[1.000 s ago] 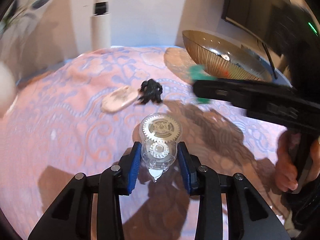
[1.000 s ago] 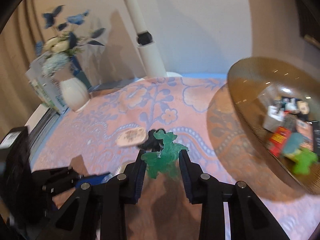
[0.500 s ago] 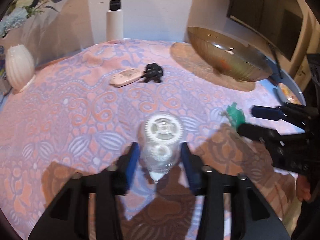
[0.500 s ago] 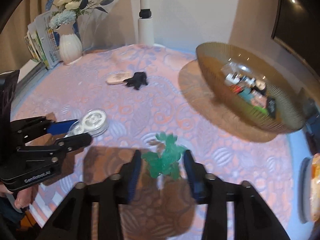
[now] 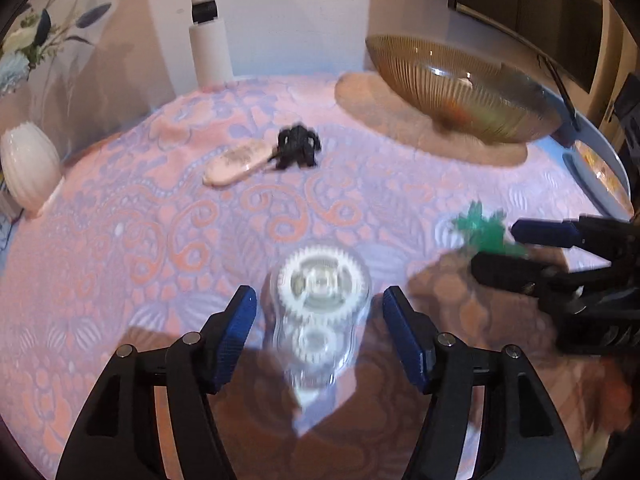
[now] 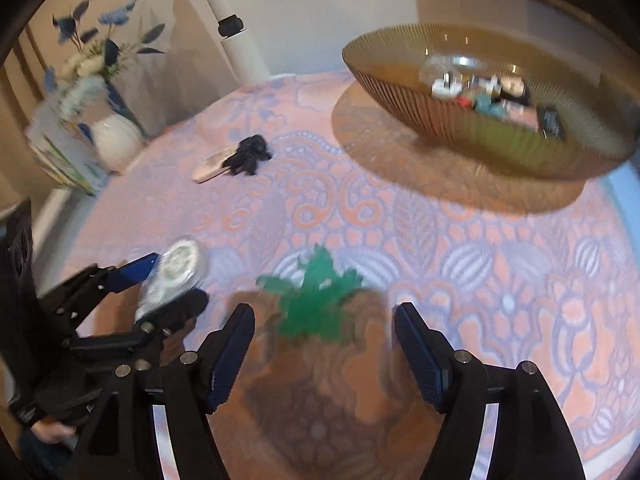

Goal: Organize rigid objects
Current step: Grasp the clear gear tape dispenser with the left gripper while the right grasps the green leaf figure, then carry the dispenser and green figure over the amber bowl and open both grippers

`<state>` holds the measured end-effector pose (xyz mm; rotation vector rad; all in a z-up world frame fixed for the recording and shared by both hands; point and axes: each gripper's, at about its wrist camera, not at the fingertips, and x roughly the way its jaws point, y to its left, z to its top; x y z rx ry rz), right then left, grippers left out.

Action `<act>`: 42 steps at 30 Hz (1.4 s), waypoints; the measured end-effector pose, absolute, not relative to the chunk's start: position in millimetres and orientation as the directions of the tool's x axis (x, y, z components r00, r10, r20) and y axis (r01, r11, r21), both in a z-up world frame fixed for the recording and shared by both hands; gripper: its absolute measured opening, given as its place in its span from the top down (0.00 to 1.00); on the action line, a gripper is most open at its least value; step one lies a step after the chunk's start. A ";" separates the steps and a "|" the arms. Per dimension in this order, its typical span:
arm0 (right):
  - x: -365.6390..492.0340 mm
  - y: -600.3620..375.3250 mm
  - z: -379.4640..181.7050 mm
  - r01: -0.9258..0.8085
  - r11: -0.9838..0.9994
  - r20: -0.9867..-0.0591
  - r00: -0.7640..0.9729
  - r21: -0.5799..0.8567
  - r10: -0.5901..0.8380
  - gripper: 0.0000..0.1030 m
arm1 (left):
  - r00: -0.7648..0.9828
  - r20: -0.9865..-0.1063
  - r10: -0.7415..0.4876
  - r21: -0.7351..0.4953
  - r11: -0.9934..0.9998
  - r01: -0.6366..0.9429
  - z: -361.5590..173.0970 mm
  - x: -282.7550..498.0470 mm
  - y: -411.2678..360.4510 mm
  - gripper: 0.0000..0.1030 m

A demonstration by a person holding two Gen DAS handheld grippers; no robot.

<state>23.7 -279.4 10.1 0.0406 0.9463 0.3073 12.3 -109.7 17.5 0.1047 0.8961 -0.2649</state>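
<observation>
Tablecloth (image 5: 120, 240), pink w/ blue paisley, covers the whole table; everything below placed relative to the amber ribbed glass bowl (image 6: 460, 120) at the far right. Bowl holds a heap of small rigid bits: white, red, teal and dark pieces, too blurred to name each. White vase (image 6: 116, 146) w/ blue flowers sits far across the table from the bowl, by the wall. Between vase and bowl, nearer the middle: a pale oblong case (image 5: 236, 162) touching a black toy figure (image 5: 298, 148). Well on the near side of the bowl, both grippers work side by side. Left gripper (image 5: 320, 322): jaws opening, clear correction-tape dispenser (image 5: 320, 312) w/ white gears lies between the pads but gaps show both sides, so not gripped; its long axis runs along the fingers, tip toward the camera. Right gripper (image 6: 324, 338), the one closer to the bowl: jaws opening, wide, green plastic toy (image 6: 318, 300) between them, untouched. Looks like both items are being let go onto the cloth.
</observation>
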 end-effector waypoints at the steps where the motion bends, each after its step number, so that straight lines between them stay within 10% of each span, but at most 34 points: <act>1: 23.1 -277.4 9.9 -0.221 0.962 -0.789 0.557 0.160 0.259 0.31 | 0.592 -0.780 -0.204 -0.042 0.960 0.276 17.6 12.8 -107.3 0.44; 9: 17.2 -277.4 10.8 -0.215 0.966 -0.760 0.600 0.146 0.249 0.56 | 0.614 -0.738 -0.279 -0.148 0.955 0.256 22.8 8.4 -87.7 0.55; 27: -17.2 -325.4 47.7 -0.177 0.956 -0.581 0.763 0.233 0.283 0.56 | 0.622 -0.755 -0.210 -0.031 0.958 0.287 30.6 7.0 -112.1 0.55; 42: 33.6 -453.8 119.6 0.107 0.964 -0.523 0.851 0.242 0.037 0.56 | 0.666 -0.596 -0.448 -0.092 0.862 0.498 127.5 92.6 -243.9 0.55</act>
